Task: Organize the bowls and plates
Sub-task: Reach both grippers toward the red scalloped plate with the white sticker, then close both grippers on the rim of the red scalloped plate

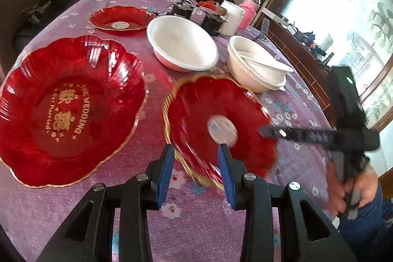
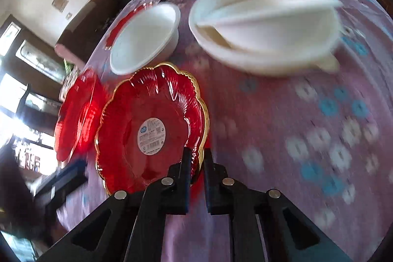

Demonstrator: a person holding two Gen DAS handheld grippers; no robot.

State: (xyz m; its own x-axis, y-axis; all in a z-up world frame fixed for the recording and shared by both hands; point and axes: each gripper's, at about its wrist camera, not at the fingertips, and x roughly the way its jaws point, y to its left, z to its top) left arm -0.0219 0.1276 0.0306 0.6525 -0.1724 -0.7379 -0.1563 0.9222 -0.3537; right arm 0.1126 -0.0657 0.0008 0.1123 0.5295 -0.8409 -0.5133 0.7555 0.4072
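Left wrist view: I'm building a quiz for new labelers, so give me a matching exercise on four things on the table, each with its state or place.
1 wedding plate
2 nearer sticker plate
3 white bowl stack
4 pink bottle

a nested together
b pinched by the right gripper
c lying flat, gold lettering
d far table edge

Pairs: 1-c, 2-b, 3-a, 4-d

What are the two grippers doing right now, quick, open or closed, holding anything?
Left gripper: open, holding nothing; its jaws sit at the near rim of the red plate.
Right gripper: shut on the red plate's gold rim, plate tilted.
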